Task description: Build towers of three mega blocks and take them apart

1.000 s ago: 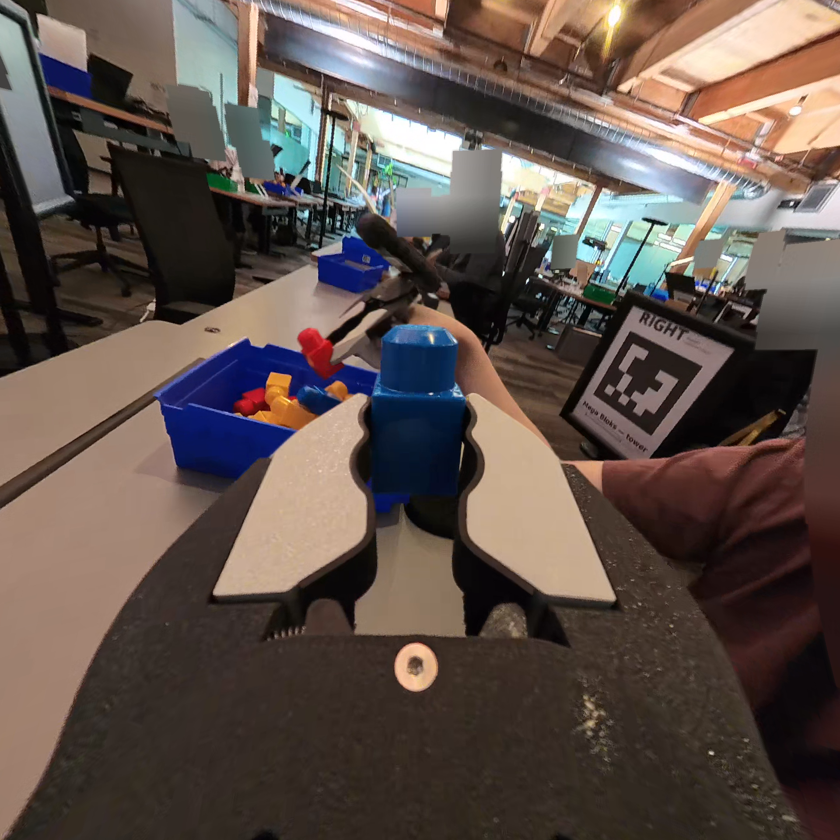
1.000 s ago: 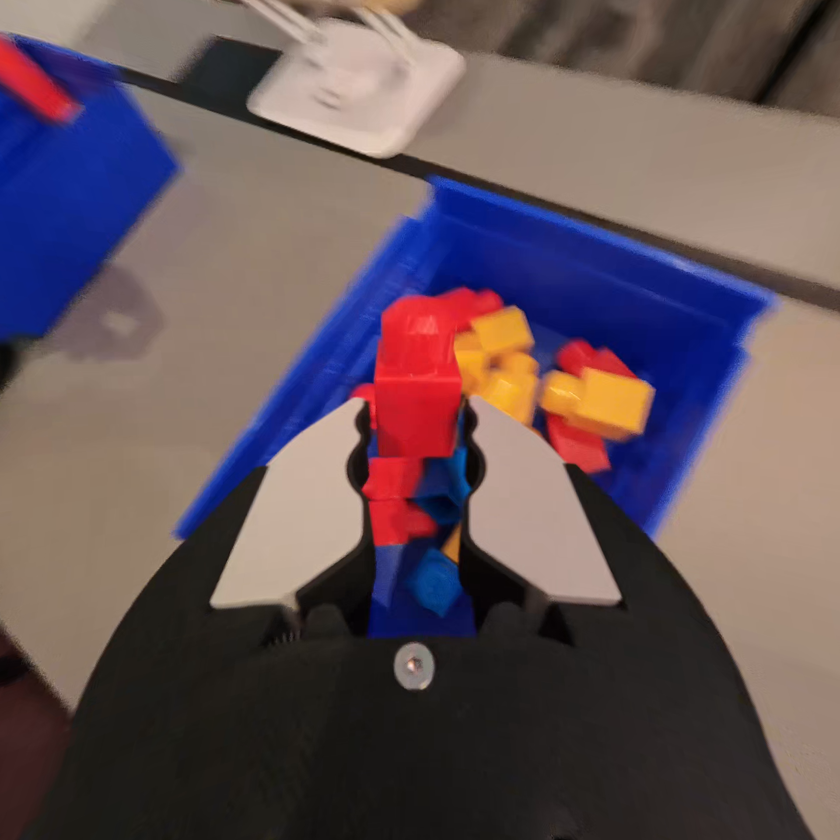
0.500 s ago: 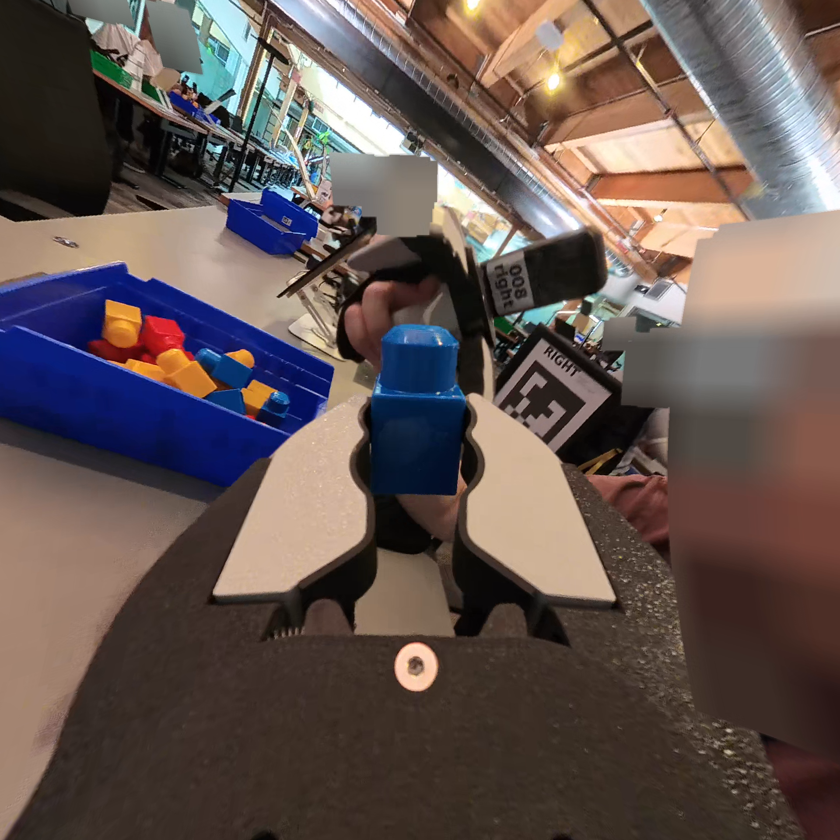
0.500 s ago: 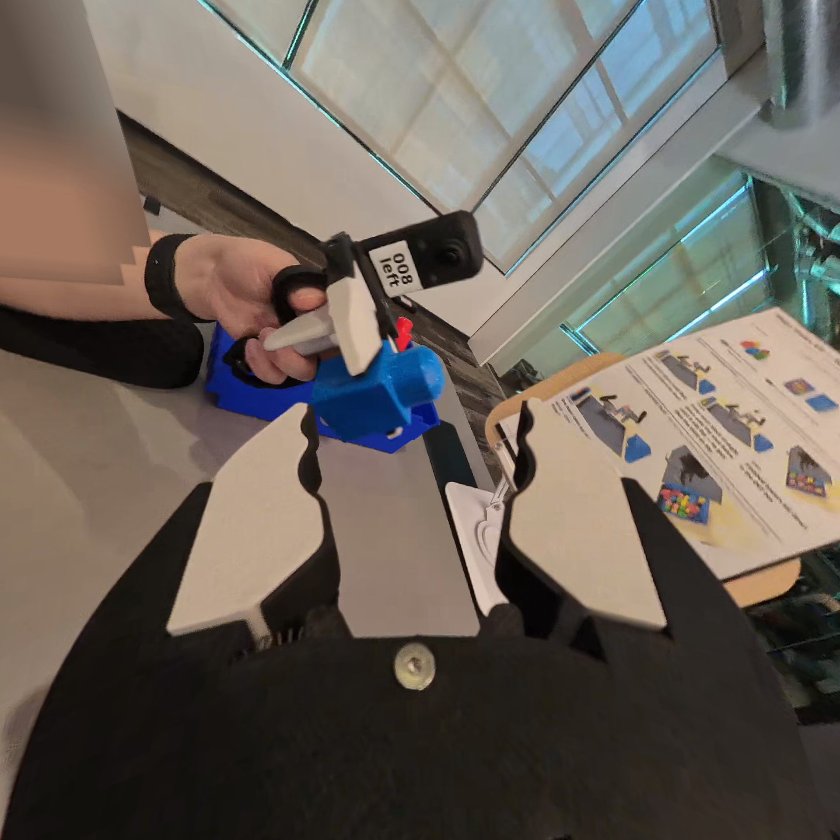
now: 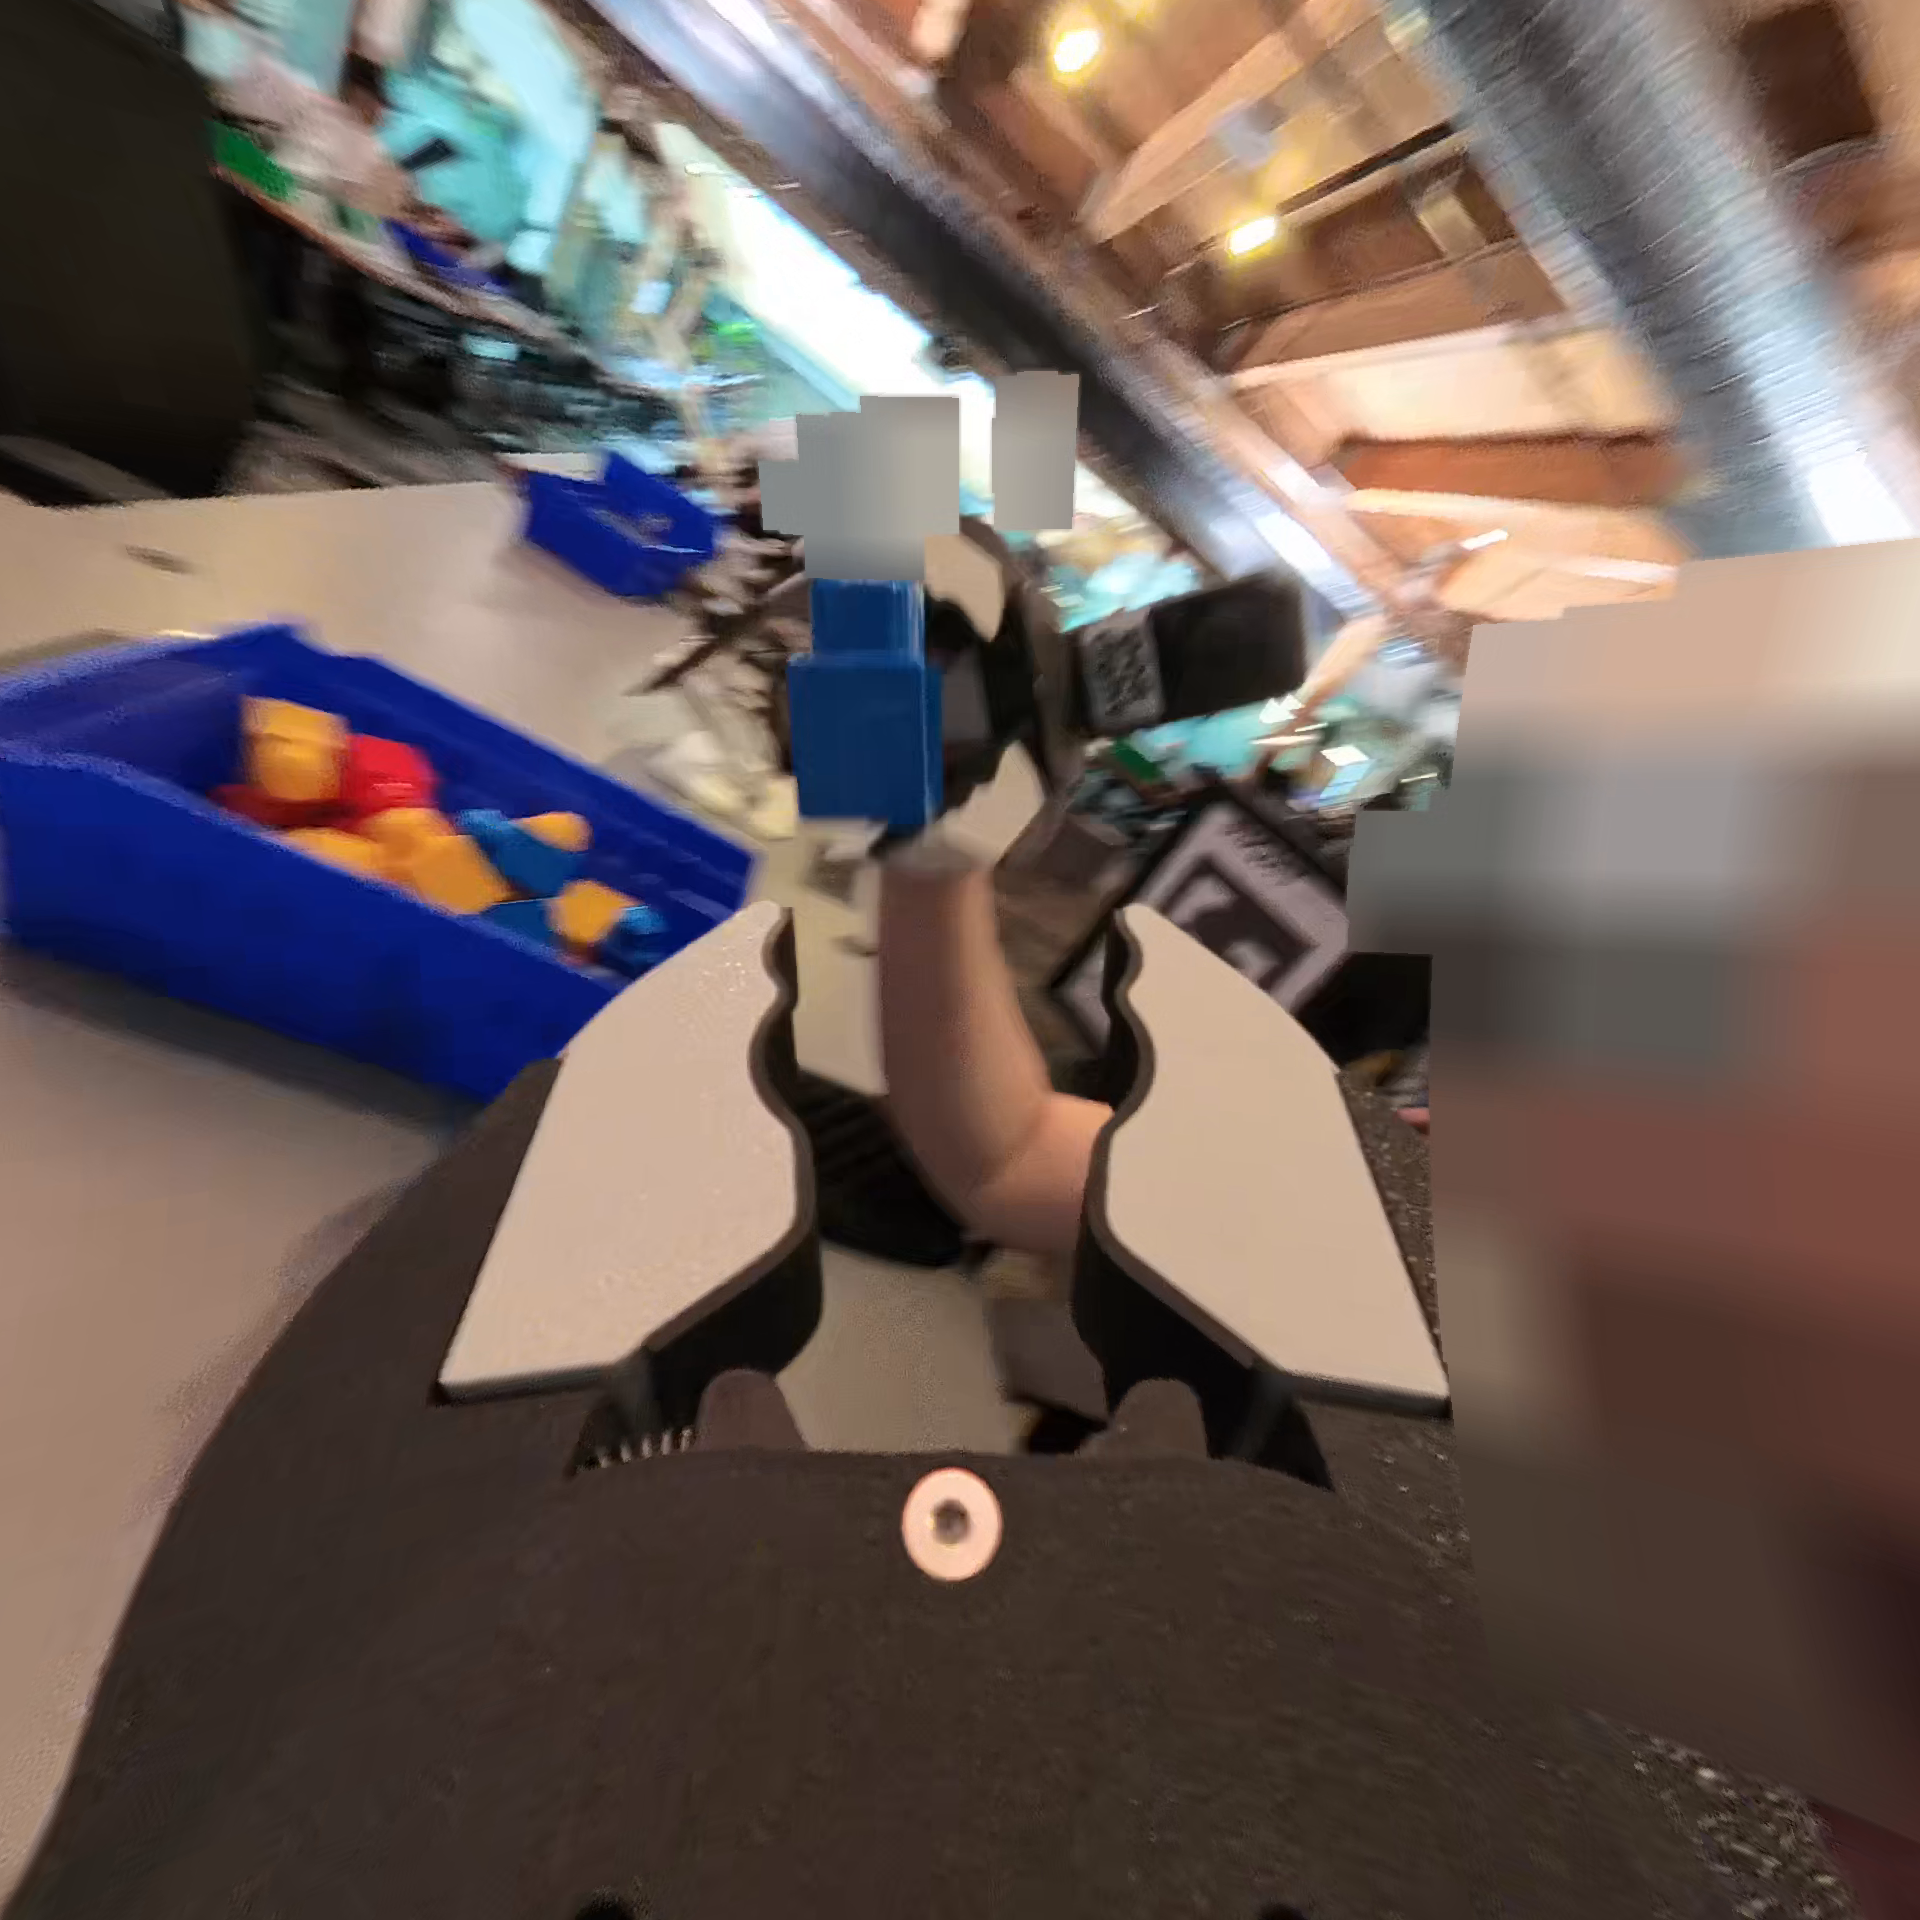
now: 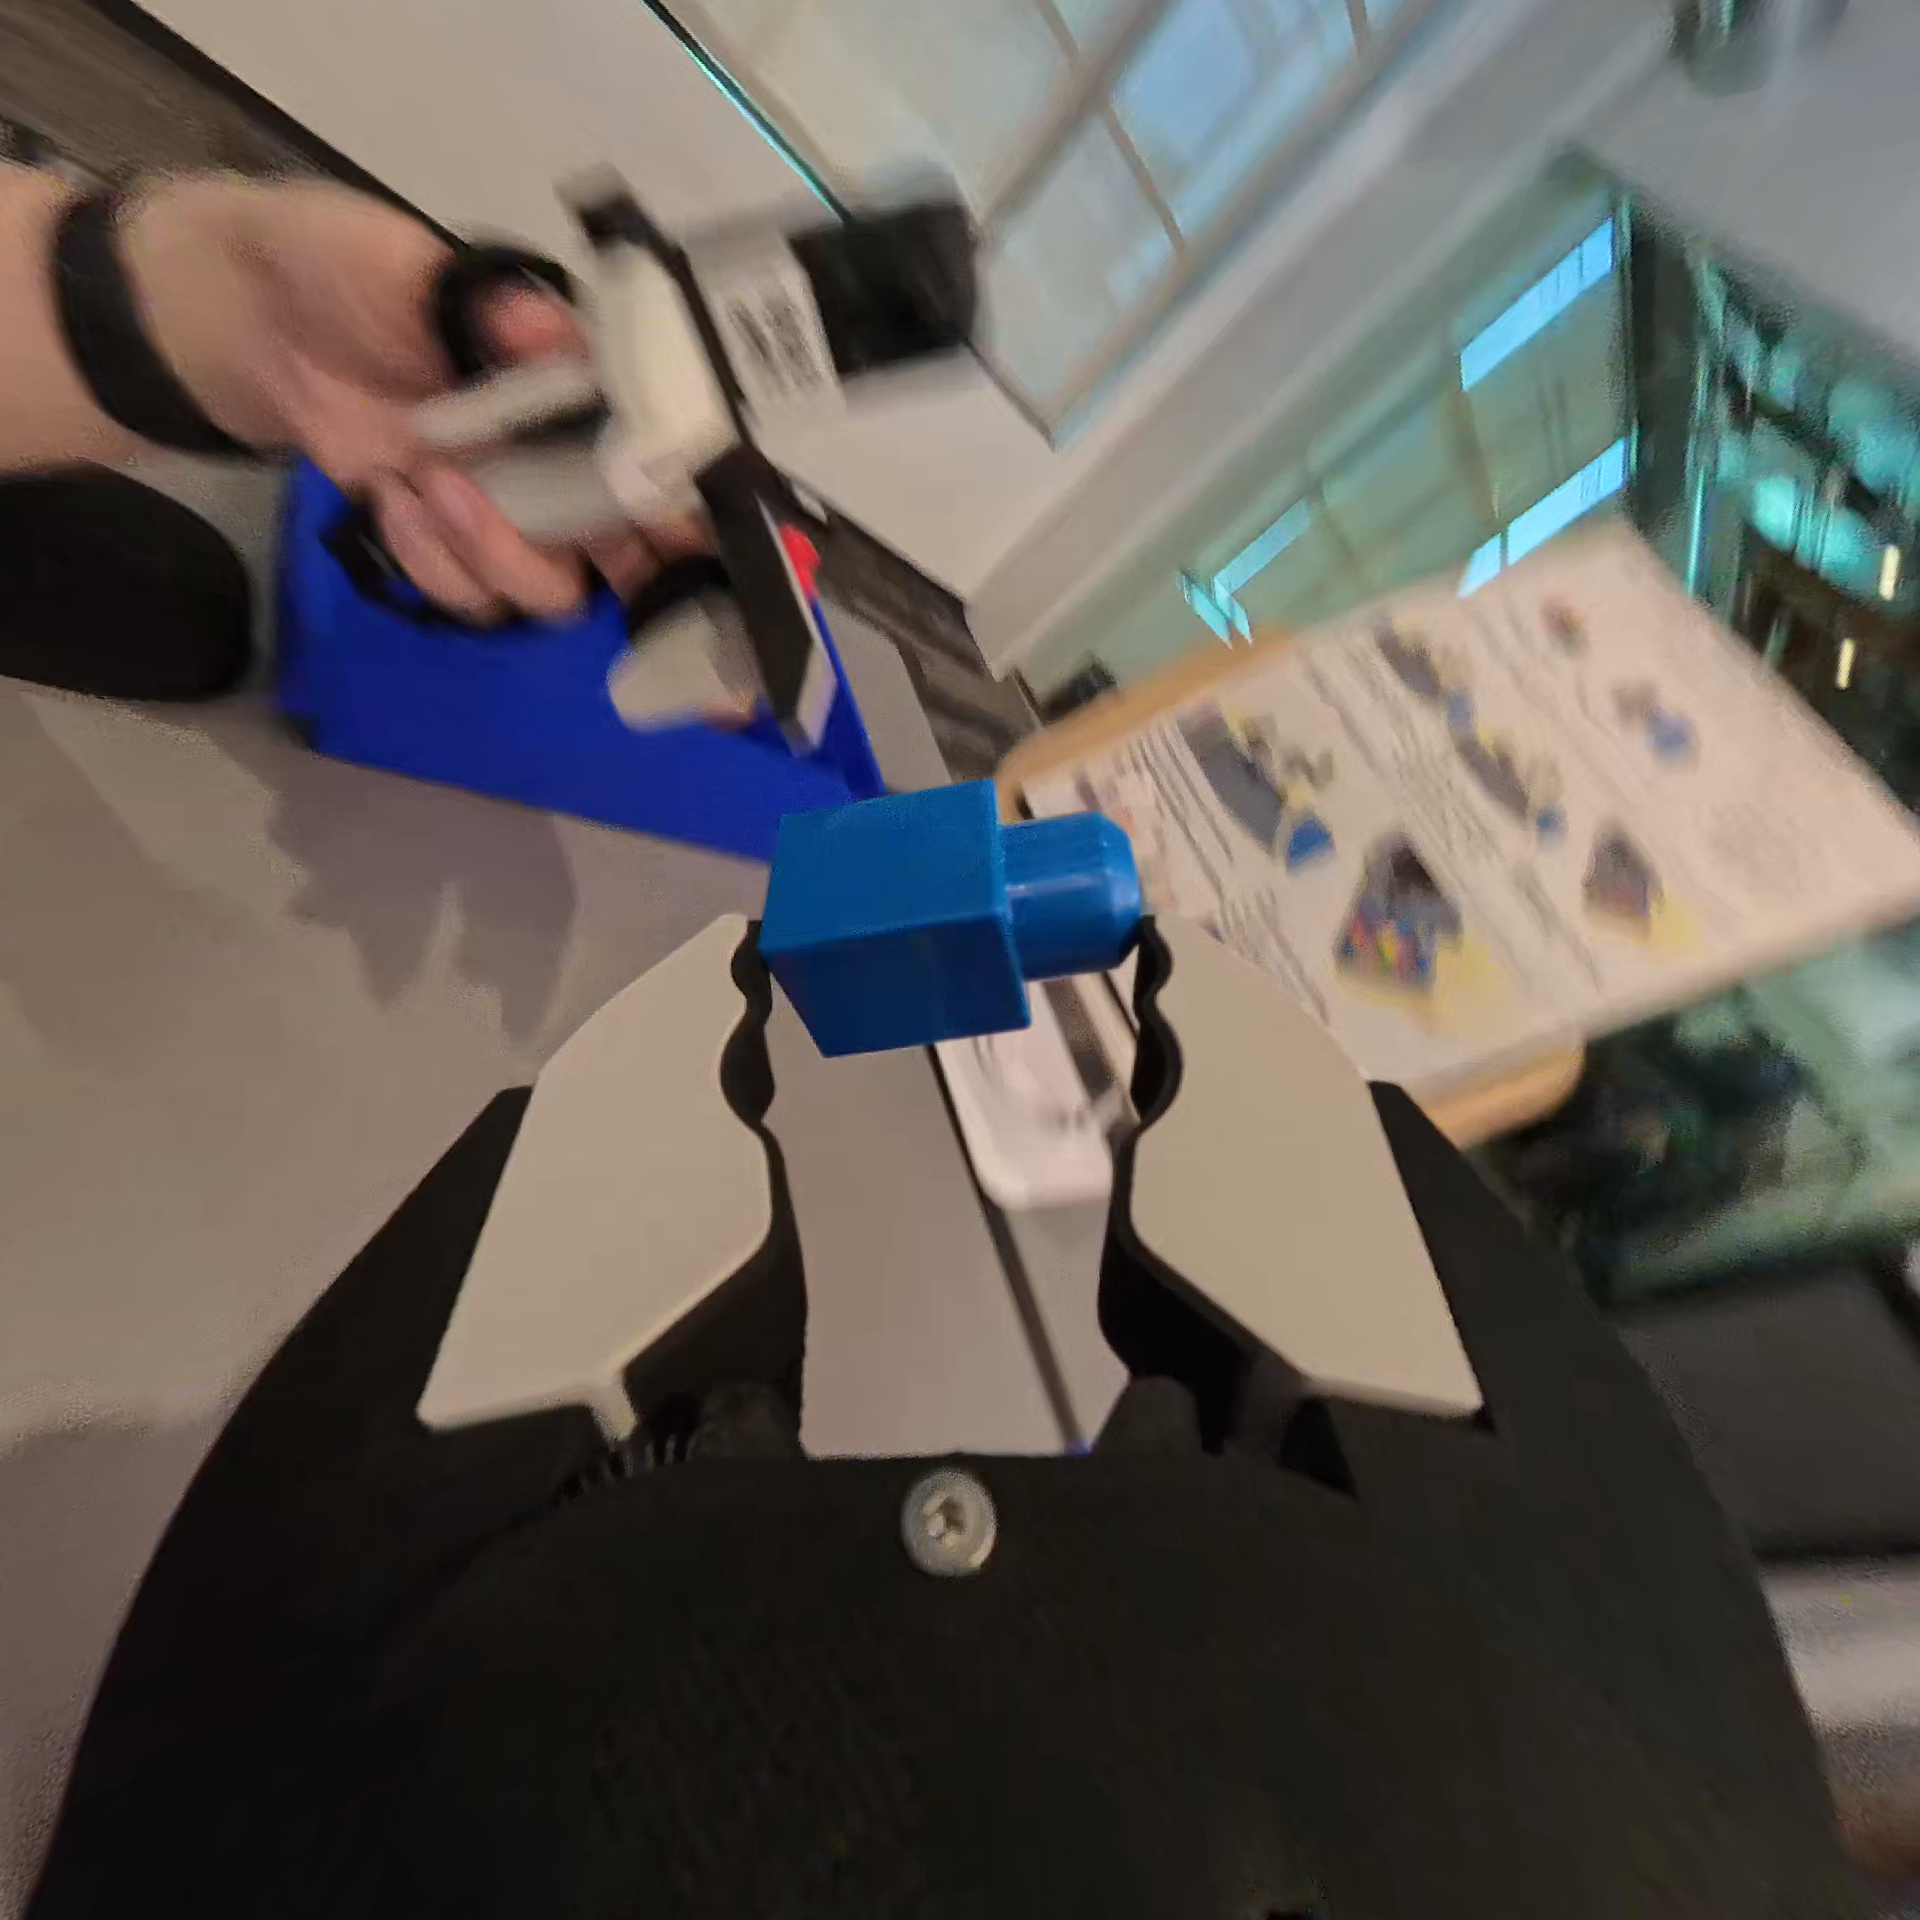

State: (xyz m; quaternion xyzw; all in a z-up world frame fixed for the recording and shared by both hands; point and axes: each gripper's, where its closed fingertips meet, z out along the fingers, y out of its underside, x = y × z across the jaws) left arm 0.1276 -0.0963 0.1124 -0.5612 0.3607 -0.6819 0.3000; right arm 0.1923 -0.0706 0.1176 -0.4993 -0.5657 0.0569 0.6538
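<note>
My right gripper (image 6: 948, 940) is shut on a blue mega block (image 6: 914, 920), pinched lengthwise at the fingertips: its base is on the left pad and its stud on the right pad. The left wrist view shows the same block (image 5: 862, 717) upright in the right gripper (image 5: 997, 707), held in the air ahead of me. My left gripper (image 5: 951, 935) is open and empty, with only a forearm and the table behind the gap. The right wrist view shows the left gripper (image 6: 686, 665), blurred, over the blue bin (image 6: 499, 707).
The blue bin (image 5: 260, 935) at the left holds several red, yellow and blue blocks (image 5: 416, 831). A second blue bin (image 5: 613, 530) stands farther back. A picture instruction sheet (image 6: 1455, 790) on a white stand (image 6: 1039, 1132) and a black marker board (image 5: 1236, 914) are at the right.
The blue block went from my left gripper to my right. The right gripper, open half a second ago, closed on it; the left opened and drew back. Earlier the right dropped a red block.
</note>
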